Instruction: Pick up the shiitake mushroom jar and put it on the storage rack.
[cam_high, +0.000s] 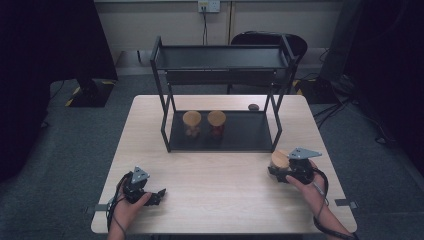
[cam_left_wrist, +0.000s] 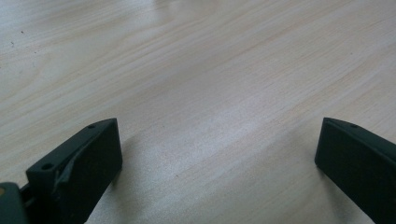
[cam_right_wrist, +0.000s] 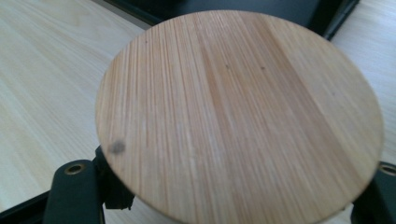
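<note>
On the left side of the wooden table (cam_high: 220, 175), the left gripper (cam_high: 156, 196) rests low near the front edge, held in the person's left hand (cam_high: 131, 207). Its jaws stand wide apart and there is nothing between them; in the left gripper view I see just the pale wood grain under the two black fingers (cam_left_wrist: 81, 163). More to the middle, at the far part of the table, stands a black metal rack (cam_high: 220, 90) with two levels. On its lower shelf (cam_high: 245, 132) two jars with wooden lids are upright, just beside each other: the left jar (cam_high: 192, 123) has something brownish inside, the right jar (cam_high: 216, 122) something reddish. Behind the rack a small dark object (cam_high: 253, 106) lies on the table; I cannot tell what it is. On the right, the right gripper (cam_high: 278, 172) is closed on a third jar (cam_high: 280, 161), near the front right leg of the rack. In the right gripper view its round bamboo lid (cam_right_wrist: 240, 116) sits between the jaws.
</note>
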